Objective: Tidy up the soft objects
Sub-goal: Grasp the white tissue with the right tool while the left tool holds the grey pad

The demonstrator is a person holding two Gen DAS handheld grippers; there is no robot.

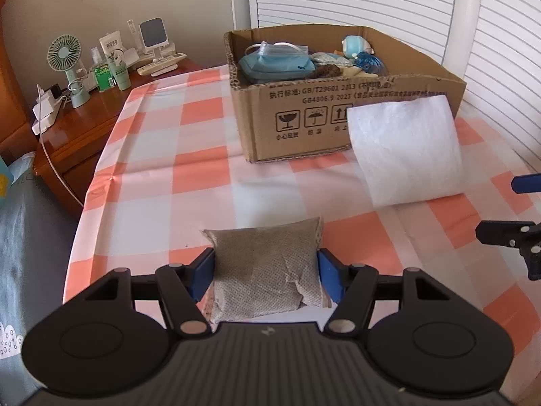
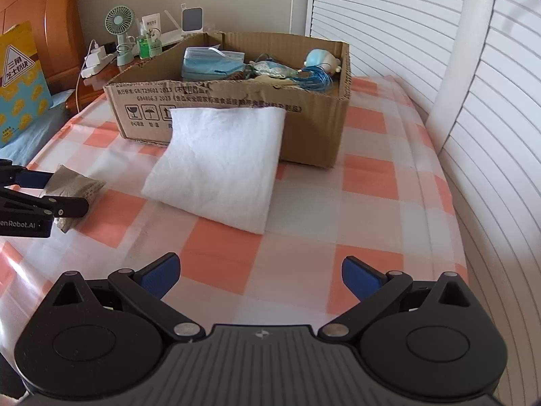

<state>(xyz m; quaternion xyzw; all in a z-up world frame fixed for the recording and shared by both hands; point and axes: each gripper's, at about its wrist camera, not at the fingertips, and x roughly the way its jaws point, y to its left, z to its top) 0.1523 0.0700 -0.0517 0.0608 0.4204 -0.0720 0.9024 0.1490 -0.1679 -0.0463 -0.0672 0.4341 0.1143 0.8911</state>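
The left gripper [image 1: 267,275] is clamped on a grey mesh pouch [image 1: 267,270] at the lower centre of the left wrist view — both blue pads press its sides and the fabric bulges between them, the jaws standing about half open around its width. In the right wrist view the same pouch [image 2: 72,186] shows at the left edge, pinched and seemingly just clear of the checked cloth [image 2: 304,223], though I cannot tell for certain. The right gripper [image 2: 260,275], at the bottom of its own view, is spread wide with nothing between its pads.

The step in hand looks like carrying the pouch to the cardboard box [image 1: 338,115] in the upper middle, which already holds soft items. The next move likely calls for lifting over the box's near wall, then letting go inside. A white folded cloth [image 1: 405,149] leans against the box — probably next.
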